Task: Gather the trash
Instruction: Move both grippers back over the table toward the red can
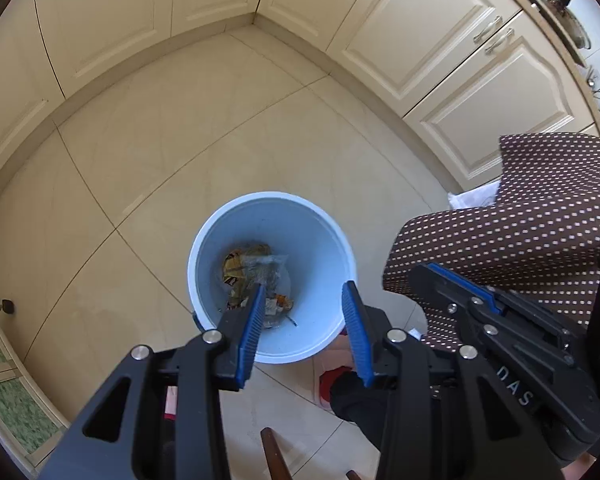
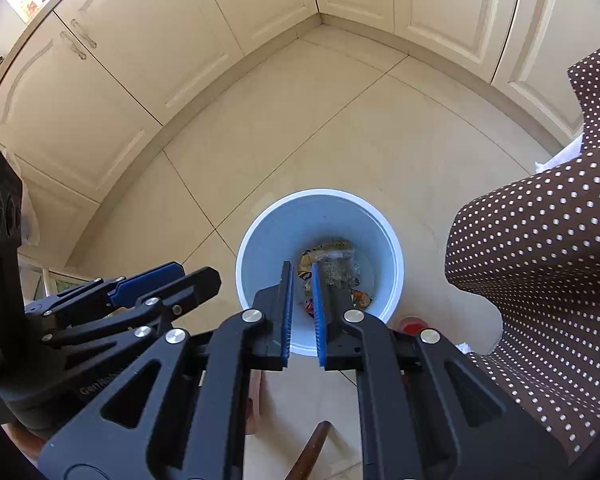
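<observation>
A light blue trash bin stands on the tiled floor, seen from above; it also shows in the right wrist view. Crumpled wrappers and a clear plastic bag lie at its bottom, also in the right wrist view. My left gripper hangs open and empty over the bin's near rim. My right gripper is over the bin too, its blue pads a narrow gap apart with nothing between them. The right gripper also shows in the left wrist view.
Cream cabinets line the walls around the floor corner. A brown polka-dot cloth hangs at the right in both views. A red object lies by the bin. A wooden stick is below.
</observation>
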Tool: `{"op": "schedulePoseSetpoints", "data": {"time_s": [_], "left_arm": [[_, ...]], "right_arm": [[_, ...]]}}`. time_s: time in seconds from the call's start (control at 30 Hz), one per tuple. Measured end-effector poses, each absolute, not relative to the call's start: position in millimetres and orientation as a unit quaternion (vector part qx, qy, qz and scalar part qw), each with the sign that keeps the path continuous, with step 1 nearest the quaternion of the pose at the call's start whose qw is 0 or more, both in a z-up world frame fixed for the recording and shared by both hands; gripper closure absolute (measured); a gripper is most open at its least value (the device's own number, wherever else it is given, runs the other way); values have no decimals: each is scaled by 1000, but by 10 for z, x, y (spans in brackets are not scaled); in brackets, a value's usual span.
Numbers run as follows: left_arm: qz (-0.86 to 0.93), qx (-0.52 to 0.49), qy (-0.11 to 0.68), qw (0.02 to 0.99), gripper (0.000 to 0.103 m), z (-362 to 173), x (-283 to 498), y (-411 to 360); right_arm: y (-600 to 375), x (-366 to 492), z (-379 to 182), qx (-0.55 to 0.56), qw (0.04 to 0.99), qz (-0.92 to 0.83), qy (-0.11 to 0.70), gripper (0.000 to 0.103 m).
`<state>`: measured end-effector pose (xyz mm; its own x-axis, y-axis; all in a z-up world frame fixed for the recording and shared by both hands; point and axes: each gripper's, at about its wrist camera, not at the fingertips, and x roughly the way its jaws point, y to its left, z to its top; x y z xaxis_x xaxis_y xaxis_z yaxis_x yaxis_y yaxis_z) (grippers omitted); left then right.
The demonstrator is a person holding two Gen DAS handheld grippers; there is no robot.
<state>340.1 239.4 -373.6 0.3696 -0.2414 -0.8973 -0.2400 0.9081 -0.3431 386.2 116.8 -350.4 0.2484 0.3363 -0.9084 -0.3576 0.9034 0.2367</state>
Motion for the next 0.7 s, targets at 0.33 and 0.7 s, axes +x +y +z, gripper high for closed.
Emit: {"op": "schedulePoseSetpoints", "data": {"time_s": [0.33, 0.7], "left_arm": [[-18, -155, 497, 854, 64, -2752, 3099, 1890], [-101, -28, 382, 918, 45, -1213, 2796, 538]], "right_arm": [[712, 3527, -2578, -9, 836, 218, 503, 92], [-637, 2830, -972, -13, 917, 165, 363, 92]]}}
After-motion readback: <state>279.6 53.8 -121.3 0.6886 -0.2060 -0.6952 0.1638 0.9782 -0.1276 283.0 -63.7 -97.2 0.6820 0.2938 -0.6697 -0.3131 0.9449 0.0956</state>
